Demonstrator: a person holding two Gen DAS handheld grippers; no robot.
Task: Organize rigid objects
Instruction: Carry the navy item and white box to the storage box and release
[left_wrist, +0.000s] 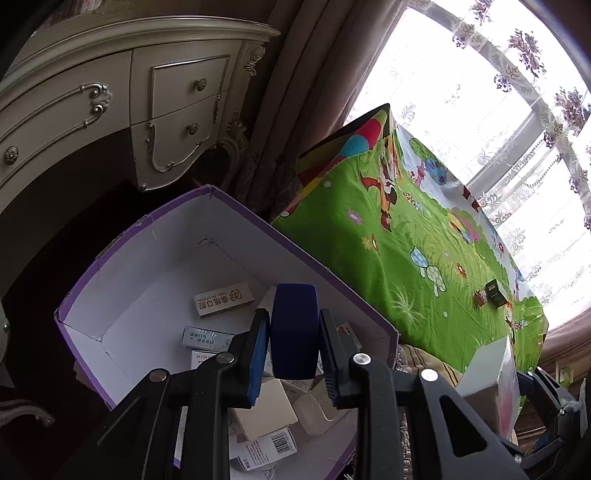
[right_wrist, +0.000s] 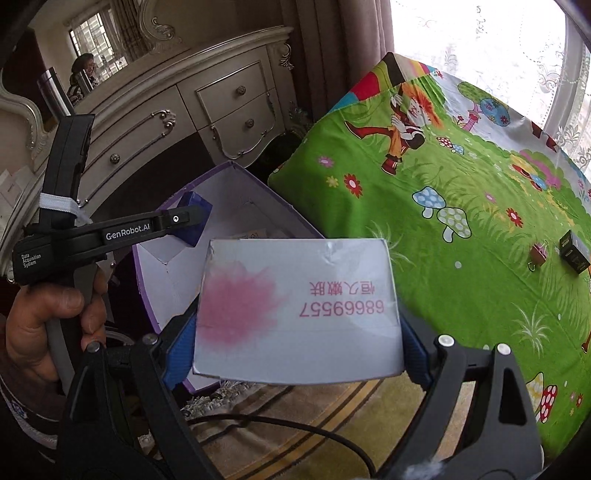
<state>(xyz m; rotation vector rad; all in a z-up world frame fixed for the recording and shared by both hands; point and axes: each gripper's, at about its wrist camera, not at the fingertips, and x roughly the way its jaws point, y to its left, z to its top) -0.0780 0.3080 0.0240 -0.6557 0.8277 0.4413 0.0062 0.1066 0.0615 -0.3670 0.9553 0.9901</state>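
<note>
Two tongs: both loaded.
Left tongs (left_wrist: 294, 345): clamped on a dark blue box (left_wrist: 294, 328), held above the open purple carton (left_wrist: 155, 221).
Right tongs (right_wrist: 295, 343): spread wide, gripping a white box (right_wrist: 299, 310) with a pink blot, beside the carton.
Carton: holds several small boxes.
Green cartoon cloth (right_wrist: 443, 206): carries a small black box (right_wrist: 573, 251).

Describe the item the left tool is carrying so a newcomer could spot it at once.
Find the purple-edged cardboard box on the floor beside the green cartoon cloth. Above its open top, the left tool is shut on a small dark blue box. The packets lying inside the cardboard box are white or pale.
</note>
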